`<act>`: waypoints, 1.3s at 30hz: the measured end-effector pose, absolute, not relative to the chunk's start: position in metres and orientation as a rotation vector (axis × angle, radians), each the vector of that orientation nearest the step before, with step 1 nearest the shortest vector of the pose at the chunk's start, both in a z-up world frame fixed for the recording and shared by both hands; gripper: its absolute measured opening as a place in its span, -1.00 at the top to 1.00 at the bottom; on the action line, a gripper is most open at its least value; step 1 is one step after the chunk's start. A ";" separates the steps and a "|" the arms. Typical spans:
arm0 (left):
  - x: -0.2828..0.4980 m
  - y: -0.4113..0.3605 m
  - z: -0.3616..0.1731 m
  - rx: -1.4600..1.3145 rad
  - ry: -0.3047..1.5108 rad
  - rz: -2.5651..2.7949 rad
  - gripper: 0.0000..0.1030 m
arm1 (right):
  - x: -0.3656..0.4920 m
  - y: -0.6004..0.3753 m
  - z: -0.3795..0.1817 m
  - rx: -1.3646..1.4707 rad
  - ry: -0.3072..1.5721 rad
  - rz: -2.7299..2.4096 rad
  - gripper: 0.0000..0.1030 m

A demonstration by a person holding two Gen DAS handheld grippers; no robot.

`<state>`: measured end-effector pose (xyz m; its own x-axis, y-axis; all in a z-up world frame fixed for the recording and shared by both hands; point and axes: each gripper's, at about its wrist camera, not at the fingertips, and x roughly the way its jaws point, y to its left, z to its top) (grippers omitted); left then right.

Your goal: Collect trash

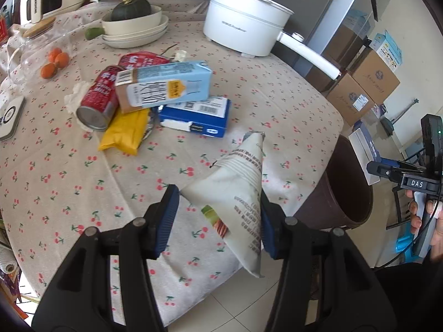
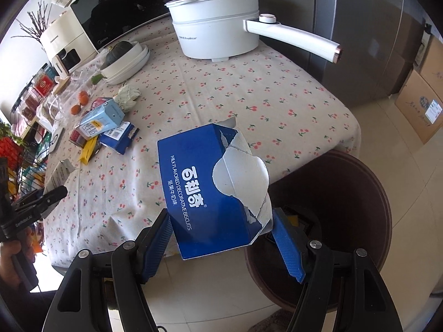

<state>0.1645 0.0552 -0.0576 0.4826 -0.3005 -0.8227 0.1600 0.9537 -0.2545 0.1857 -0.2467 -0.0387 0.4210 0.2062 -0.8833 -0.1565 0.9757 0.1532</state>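
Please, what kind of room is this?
Most likely a home kitchen or dining area: a table with a cherry-print cloth carries a white electric pot and stacked dishes, with a microwave behind them.

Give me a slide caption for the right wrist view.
Right gripper holds a torn blue biscuit box beside the brown bin, at the table edge.

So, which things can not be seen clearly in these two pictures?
- Bin contents: right wrist view, blue box and right gripper cover them.
- Red packet: left wrist view, milk carton covers it.
- Left gripper: its grip on the white bag is unclear.
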 end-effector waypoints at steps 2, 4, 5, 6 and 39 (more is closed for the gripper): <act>0.165 0.040 -0.057 -0.138 1.028 -0.306 -0.07 | 0.181 -0.261 -0.041 0.056 1.117 0.209 -0.42; 0.165 0.024 -0.058 -0.128 1.030 -0.326 -0.07 | 0.176 -0.276 -0.043 0.065 1.121 0.191 -0.42; 0.165 0.016 -0.059 -0.126 1.031 -0.335 -0.07 | 0.173 -0.283 -0.045 0.070 1.122 0.181 -0.42; 0.166 0.008 -0.060 -0.124 1.033 -0.346 -0.07 | 0.170 -0.291 -0.046 0.077 1.124 0.171 -0.42; 0.184 -0.207 -0.121 0.043 1.025 -0.558 -0.97 | 0.130 -0.440 -0.091 0.205 1.195 -0.046 -0.42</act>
